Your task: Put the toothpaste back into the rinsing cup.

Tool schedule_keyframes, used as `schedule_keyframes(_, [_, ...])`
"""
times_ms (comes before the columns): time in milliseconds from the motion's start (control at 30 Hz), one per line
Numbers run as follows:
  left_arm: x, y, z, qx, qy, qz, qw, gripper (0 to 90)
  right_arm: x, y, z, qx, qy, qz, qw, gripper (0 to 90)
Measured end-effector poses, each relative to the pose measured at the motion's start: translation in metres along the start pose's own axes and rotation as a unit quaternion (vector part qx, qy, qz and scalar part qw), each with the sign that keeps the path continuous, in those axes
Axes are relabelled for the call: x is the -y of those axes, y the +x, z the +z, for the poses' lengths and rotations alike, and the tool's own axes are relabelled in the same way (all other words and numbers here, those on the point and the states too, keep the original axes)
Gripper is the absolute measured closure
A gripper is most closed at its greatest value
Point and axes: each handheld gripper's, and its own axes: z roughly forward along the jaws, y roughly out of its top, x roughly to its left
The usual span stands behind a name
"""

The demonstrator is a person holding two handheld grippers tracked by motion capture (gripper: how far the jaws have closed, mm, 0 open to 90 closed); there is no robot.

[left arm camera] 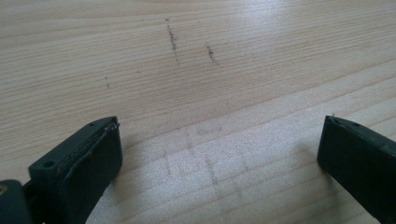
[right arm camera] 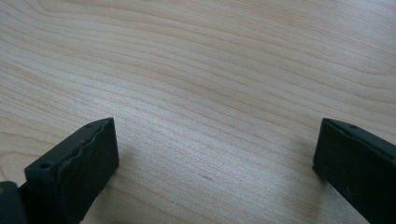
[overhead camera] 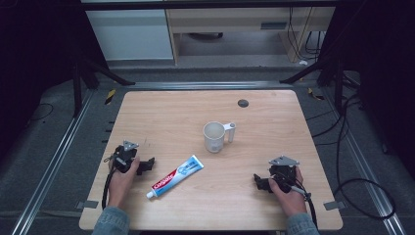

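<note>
A white cup (overhead camera: 214, 135) with a handle on its right stands upright near the middle of the wooden table (overhead camera: 205, 105). A red, white and blue toothpaste tube (overhead camera: 175, 176) lies flat in front of it, cap end toward the near left. My left gripper (overhead camera: 147, 165) rests on the table at the left, just left of the tube. Its jaws stand wide apart over bare wood (left arm camera: 219, 140). My right gripper (overhead camera: 258, 180) rests at the near right, also open, with only wood (right arm camera: 215, 140) between its jaws.
A small dark round disc (overhead camera: 243, 103) sits in the tabletop at the far right. Cables (overhead camera: 362, 186) trail over the floor to the right of the table. Black stands and pale cabinets are beyond the far edge.
</note>
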Motion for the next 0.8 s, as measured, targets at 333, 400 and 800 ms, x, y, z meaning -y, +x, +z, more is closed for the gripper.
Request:
schedule_keyframes(333, [-0.009,-0.015,-0.045,0.013,0.011,0.032,0.9993,2.7,0.000,0.000,0.000,0.000,-0.001,-0.004,1.0000,0.4])
schedule_keyframes(400, [-0.011,-0.018,-0.057,0.028,0.006,0.040,0.9988,2.6,0.000,0.000,0.000,0.001,-0.001,-0.004,1.0000,0.4])
schedule_keyframes(800, [-0.021,-0.027,-0.109,0.037,0.014,0.047,0.9981,4.1,0.000,0.001,0.000,0.003,0.000,0.002,1.0000,0.6])
